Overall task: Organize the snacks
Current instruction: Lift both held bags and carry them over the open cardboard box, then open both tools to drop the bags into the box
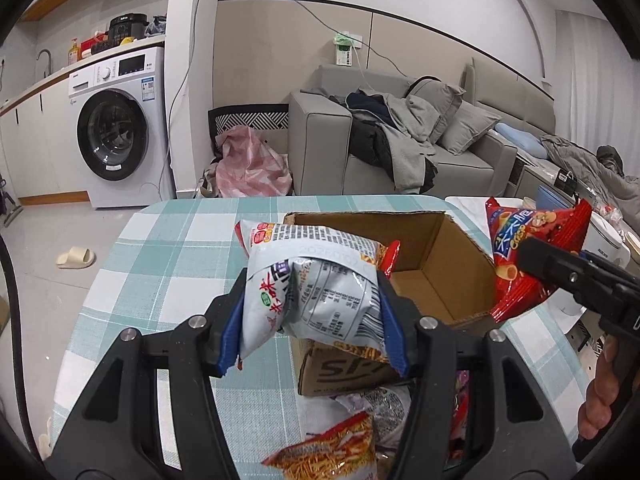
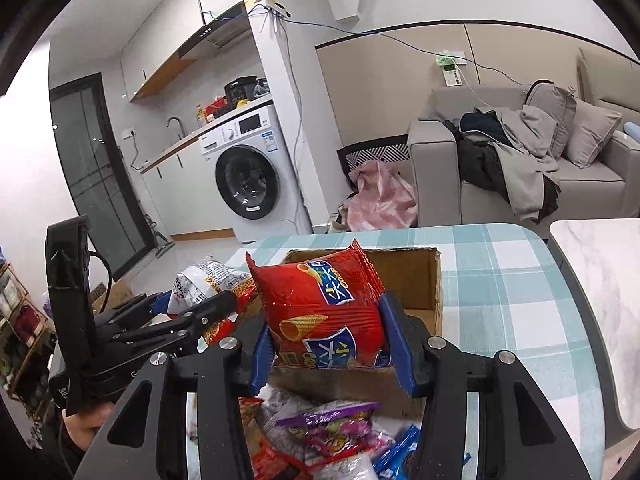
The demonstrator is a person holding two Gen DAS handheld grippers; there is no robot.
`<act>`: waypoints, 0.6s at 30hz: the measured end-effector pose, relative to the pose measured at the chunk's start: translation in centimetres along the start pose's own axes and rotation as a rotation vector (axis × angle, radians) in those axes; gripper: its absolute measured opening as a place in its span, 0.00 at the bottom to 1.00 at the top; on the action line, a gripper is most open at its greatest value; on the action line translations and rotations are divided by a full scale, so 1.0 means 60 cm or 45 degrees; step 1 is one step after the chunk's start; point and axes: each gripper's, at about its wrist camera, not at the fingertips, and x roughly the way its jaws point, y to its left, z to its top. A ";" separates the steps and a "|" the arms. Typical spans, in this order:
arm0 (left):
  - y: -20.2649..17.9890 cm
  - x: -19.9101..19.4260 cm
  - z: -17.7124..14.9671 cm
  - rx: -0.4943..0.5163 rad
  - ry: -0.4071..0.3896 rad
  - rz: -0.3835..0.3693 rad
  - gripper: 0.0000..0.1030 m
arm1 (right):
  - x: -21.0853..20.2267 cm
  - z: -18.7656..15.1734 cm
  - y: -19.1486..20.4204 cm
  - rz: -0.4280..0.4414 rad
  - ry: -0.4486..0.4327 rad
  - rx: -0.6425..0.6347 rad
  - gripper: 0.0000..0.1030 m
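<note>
My left gripper (image 1: 312, 320) is shut on a white snack bag (image 1: 316, 280) and holds it above the near left edge of an open cardboard box (image 1: 440, 256). My right gripper (image 2: 330, 344) is shut on a red snack bag (image 2: 320, 308) and holds it over the near side of the same box (image 2: 416, 276). The red bag (image 1: 532, 248) also shows at the right of the left wrist view, the white bag (image 2: 204, 284) at the left of the right wrist view. Several loose snack packs (image 2: 332, 436) lie on the table in front of the box.
The box stands on a table with a teal checked cloth (image 1: 168, 248). A white marble table (image 2: 592, 280) adjoins it on the right, with a white appliance (image 1: 604, 236) on it. A sofa (image 1: 400, 152) and a washing machine (image 1: 120, 128) stand beyond.
</note>
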 end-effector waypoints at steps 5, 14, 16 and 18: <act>-0.004 0.050 0.011 -0.005 0.022 -0.001 0.53 | 0.034 0.003 -0.015 -0.010 0.014 0.032 0.48; -0.028 0.112 0.017 0.021 0.048 0.000 0.54 | 0.091 -0.006 -0.053 -0.084 0.071 0.073 0.48; -0.034 0.122 0.016 0.020 0.062 0.008 0.54 | 0.098 -0.009 -0.060 -0.083 0.072 0.073 0.48; -0.039 0.133 0.014 0.024 0.078 0.007 0.54 | 0.101 -0.010 -0.060 -0.091 0.068 0.051 0.48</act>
